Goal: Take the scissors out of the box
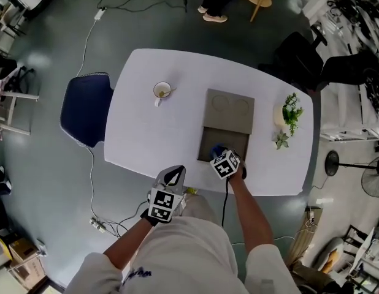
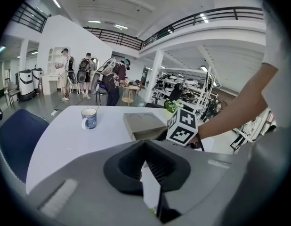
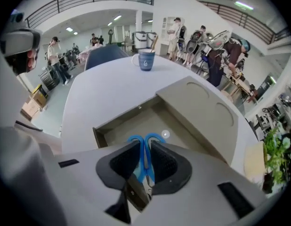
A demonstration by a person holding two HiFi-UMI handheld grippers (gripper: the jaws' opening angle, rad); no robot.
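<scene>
We find the right tongs (image 3: 144, 145) clenched on the blue handles of the scissors (image 3: 145, 160) inside the open box (image 3: 136, 121) on the bench (image 1: 153, 133), the left tongs (image 2: 144, 142) clenched empty, and we judge the scissors light, stiff, slick-bladed and best gripped at the handles.

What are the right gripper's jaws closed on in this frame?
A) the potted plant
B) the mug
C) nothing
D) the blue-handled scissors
D: in the right gripper view, the right gripper has its jaws pinched on the blue-handled scissors, with the open box behind them.
</scene>
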